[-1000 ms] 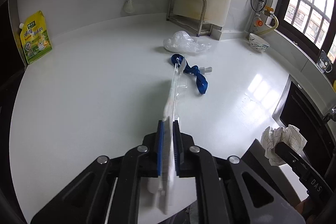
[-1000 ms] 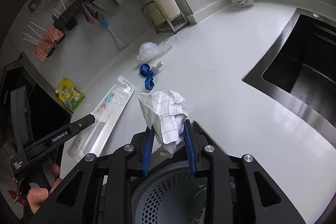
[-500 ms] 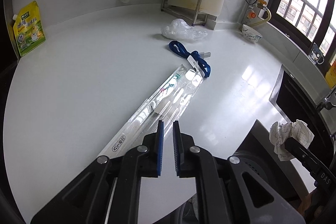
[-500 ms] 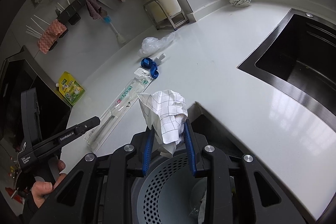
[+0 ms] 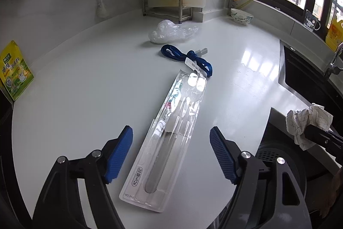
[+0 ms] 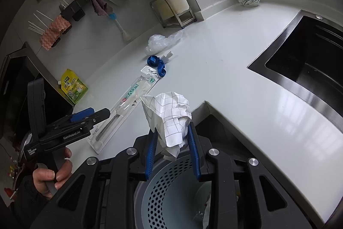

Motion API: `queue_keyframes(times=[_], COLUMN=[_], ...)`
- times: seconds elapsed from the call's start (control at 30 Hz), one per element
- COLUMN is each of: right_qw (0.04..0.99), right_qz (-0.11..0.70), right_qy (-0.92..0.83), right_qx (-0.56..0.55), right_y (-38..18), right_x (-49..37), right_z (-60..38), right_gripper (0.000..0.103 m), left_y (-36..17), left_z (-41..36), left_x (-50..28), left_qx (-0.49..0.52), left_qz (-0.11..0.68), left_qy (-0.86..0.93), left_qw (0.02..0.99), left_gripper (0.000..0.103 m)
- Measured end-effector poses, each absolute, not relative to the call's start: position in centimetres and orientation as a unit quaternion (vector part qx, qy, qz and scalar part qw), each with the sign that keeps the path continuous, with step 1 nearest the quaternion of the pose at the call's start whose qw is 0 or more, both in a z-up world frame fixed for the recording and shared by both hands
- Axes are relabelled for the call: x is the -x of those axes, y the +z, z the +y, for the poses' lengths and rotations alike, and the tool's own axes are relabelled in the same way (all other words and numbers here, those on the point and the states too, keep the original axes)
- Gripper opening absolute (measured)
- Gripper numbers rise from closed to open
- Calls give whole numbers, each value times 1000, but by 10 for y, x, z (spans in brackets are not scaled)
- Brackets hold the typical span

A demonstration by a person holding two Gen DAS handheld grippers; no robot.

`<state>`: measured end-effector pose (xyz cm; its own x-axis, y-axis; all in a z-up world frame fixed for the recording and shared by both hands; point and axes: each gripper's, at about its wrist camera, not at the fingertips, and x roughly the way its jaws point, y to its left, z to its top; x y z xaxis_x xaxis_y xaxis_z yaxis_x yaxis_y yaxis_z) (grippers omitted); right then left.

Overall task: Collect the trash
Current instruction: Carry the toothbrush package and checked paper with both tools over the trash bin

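Observation:
A long clear toothbrush package (image 5: 171,136) lies flat on the white counter (image 5: 85,83); it also shows in the right wrist view (image 6: 126,102). My left gripper (image 5: 171,153) is open, its blue pads on either side of the package's near half. My right gripper (image 6: 172,143) is shut on a crumpled checked paper (image 6: 169,119), held above a grey perforated trash bin (image 6: 163,196). The paper also shows in the left wrist view (image 5: 304,123). A blue strap (image 5: 188,57) and a crumpled clear plastic bag (image 5: 171,32) lie farther back.
A yellow-green pouch (image 5: 14,70) stands at the counter's left edge. A metal rack (image 5: 165,1) and a bowl (image 5: 241,16) sit by the back wall. A black sink (image 6: 306,61) is sunk in the counter on the right. The bin stands below the counter's front corner.
My left gripper let go of the toothbrush package, which now lies flat on the counter, and opened wide. My right gripper still holds the paper and moved over the bin.

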<state>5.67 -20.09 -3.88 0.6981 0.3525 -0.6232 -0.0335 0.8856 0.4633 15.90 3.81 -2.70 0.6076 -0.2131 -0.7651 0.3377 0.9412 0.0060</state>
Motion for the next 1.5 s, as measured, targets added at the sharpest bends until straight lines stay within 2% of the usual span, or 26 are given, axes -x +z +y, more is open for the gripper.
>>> queue_keyframes(times=[0.5,0.6,0.63,0.67,0.77,1.07,1.5], right_qw=[888,887,886,886,886,887,894], right_qz=[389,393,393,393,393,388,374], right_qy=[109,108,107,107,106,103,103], right_qx=[-218,-220,-221,-222,-224,-227,-223], right_y=[-51,-54,-54,-55,-55,-53,-41], right_x=[-71,-73,-73,-73,-73,-67,-37], right_z=[-200,-200,-201,-201,-202,-206,-207], right_gripper=[27,27,27,27,27,27,27], left_y=[-63,-61,-60,-59,-58,-37,-10], left_z=[29,24,23,21,20,30,28], left_x=[-182,-179,-178,-178,-176,-159,-96], left_qx=[-100,-103,-103,-103,-96,-48,-33], left_qz=[465,457,455,454,453,436,411], left_qy=[-189,-199,-203,-206,-204,-191,-173], left_qw=[859,861,861,861,863,878,895], left_gripper=[76,61,49,45,41,41,41])
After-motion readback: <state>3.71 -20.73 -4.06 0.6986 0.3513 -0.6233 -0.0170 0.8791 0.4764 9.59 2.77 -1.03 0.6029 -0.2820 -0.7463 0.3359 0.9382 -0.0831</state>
